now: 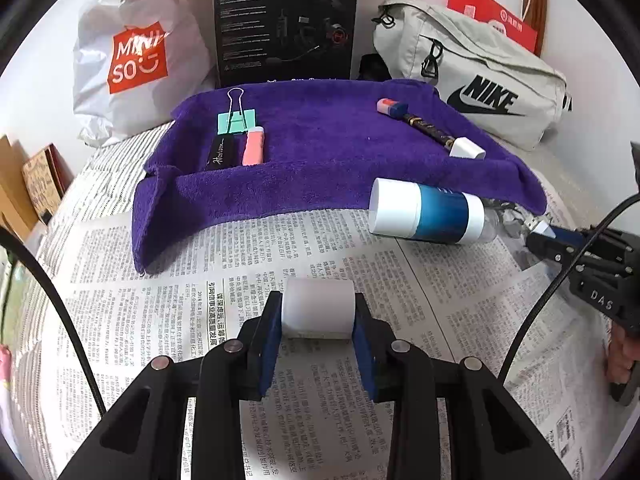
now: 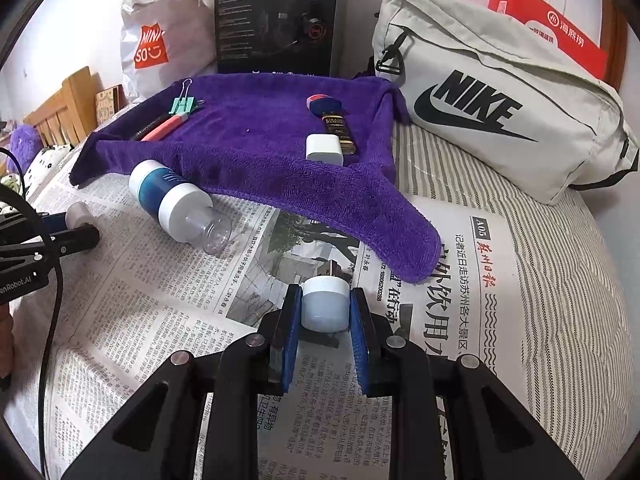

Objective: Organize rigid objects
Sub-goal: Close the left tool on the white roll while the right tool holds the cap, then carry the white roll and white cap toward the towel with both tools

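My left gripper (image 1: 318,312) is shut on a short white roll (image 1: 318,304), held low over the newspaper. My right gripper (image 2: 325,312) is shut on a small white USB plug-in light (image 2: 325,302), its metal plug pointing forward. A blue-and-white bottle (image 1: 428,212) lies on its side at the near edge of a purple towel (image 1: 320,160). On the towel's left lie a teal binder clip (image 1: 236,120), a pink highlighter (image 1: 253,146) and a black pen (image 1: 220,154). On its right lie an eraser (image 1: 392,107), a dark stick (image 1: 426,130) and a white charger block (image 2: 324,149).
Newspaper (image 2: 168,312) covers striped bedding (image 2: 560,280). Behind the towel stand a white shopping bag (image 1: 132,60), a black headset box (image 1: 284,20) and a grey Nike bag (image 2: 500,100). A red box (image 2: 560,28) is at the back right and a wooden headboard (image 2: 60,116) at the left.
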Demonstrator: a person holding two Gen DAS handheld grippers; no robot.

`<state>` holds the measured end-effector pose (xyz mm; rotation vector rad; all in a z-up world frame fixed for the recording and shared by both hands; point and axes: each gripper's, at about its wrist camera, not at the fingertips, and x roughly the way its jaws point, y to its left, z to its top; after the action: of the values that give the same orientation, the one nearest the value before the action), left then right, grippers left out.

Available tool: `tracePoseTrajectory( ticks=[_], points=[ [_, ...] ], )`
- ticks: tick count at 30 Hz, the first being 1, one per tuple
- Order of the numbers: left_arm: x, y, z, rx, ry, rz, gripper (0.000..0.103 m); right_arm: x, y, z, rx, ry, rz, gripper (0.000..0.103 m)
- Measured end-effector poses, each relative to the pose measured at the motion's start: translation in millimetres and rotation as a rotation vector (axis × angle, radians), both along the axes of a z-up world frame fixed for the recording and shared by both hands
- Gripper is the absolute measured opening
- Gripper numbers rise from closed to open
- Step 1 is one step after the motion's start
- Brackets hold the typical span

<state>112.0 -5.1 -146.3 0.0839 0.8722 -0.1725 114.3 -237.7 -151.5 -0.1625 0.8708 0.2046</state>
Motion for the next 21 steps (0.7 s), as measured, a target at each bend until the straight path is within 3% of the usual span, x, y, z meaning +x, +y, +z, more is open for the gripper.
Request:
tracePoseTrajectory(
  ticks=[21],
  points=[
    [-0.3,-0.5,0.2,-0.008,0.003,-0.008,0.031,-3.6,10.3,0.2,-0.079,-0.027,-0.001,0.023]
  ],
)
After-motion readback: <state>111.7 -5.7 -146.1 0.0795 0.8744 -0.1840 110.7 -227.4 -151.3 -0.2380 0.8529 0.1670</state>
